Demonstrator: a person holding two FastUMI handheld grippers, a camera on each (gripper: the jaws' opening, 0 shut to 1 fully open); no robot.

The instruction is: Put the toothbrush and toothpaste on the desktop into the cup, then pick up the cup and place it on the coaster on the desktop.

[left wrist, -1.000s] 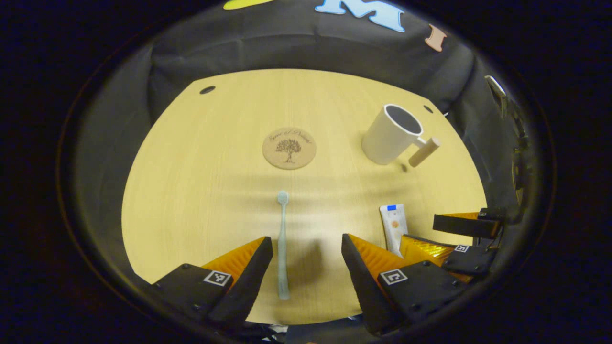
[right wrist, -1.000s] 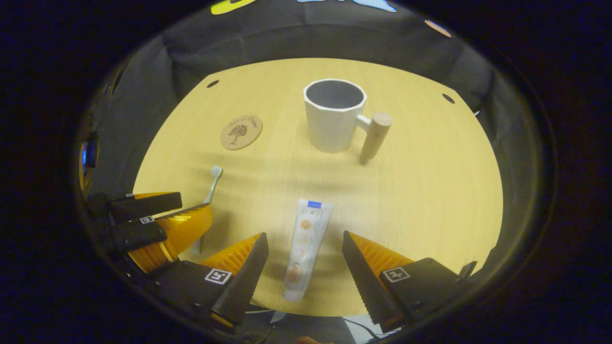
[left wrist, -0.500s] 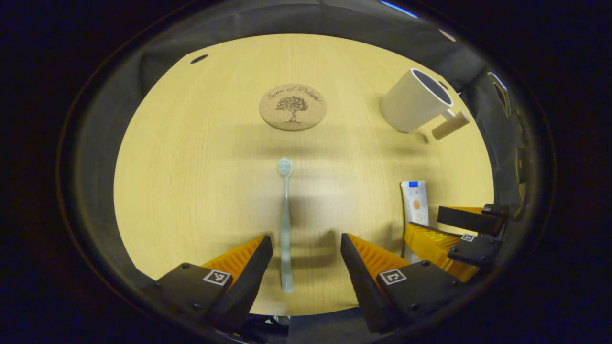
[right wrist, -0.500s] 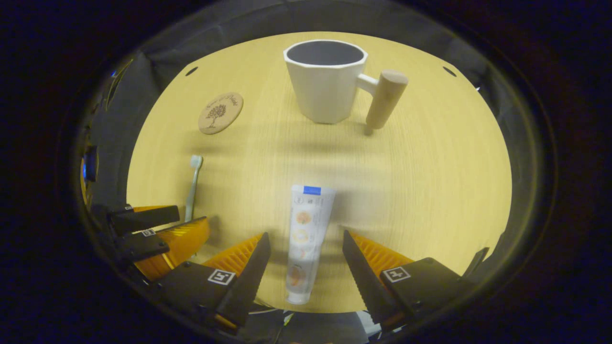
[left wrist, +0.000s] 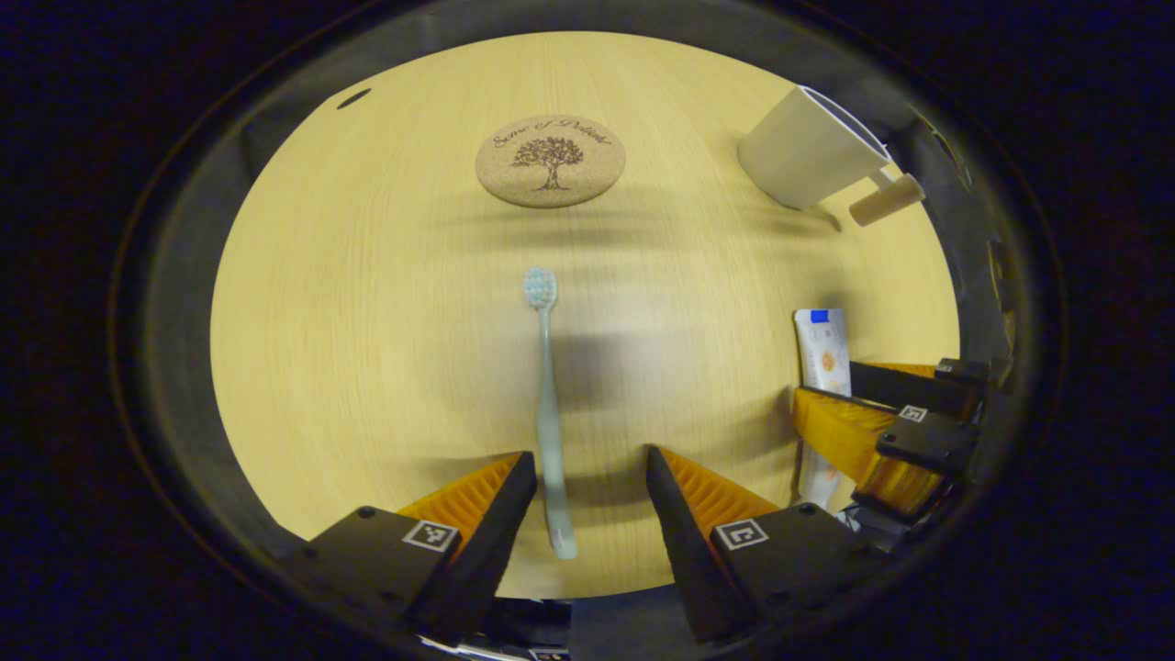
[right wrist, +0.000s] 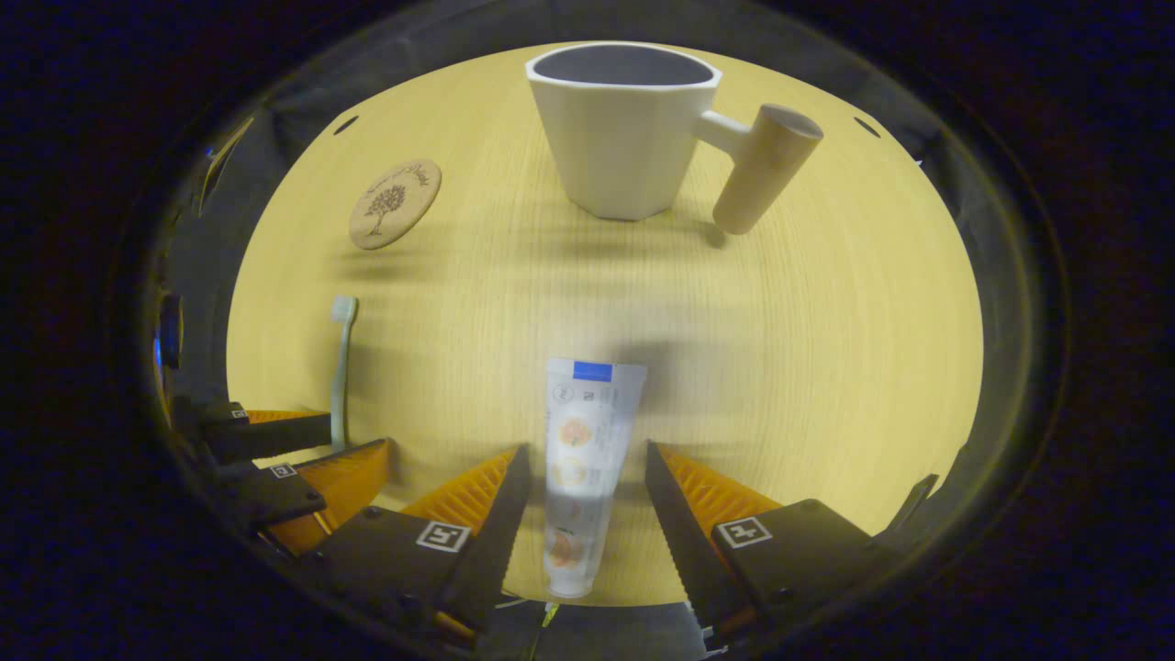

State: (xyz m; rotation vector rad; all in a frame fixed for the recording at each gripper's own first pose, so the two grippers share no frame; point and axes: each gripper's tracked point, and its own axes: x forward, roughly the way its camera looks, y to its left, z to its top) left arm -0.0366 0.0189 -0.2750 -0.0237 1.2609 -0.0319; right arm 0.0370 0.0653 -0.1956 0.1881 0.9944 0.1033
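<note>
A pale green toothbrush [left wrist: 549,413] lies flat on the wooden table [left wrist: 321,321], head pointing away. My left gripper [left wrist: 586,473] is open and low over it, straddling the handle's near end, which sits closer to the left-hand finger. A white toothpaste tube [right wrist: 587,431] with a blue end lies between the fingers of my open right gripper [right wrist: 586,464], which flank it closely. The white cup [right wrist: 624,138] with a wooden handle [right wrist: 766,170] stands upright beyond the tube. A round cork coaster [left wrist: 551,173] lies beyond the toothbrush. The cup [left wrist: 808,161] looks empty.
The two grippers work side by side: the right gripper [left wrist: 881,422] is to the right in the left gripper view, the left gripper [right wrist: 294,459] to the left in the right gripper view. Bare tabletop separates the toothbrush [right wrist: 341,367], coaster [right wrist: 395,204] and cup. A cable hole [left wrist: 353,98] marks the far corner.
Both grippers have moved forward and down over their objects, so toothbrush and tube now reach deeper between the fingers. Both pairs of fingers have narrowed slightly. Nothing on the table has shifted.
</note>
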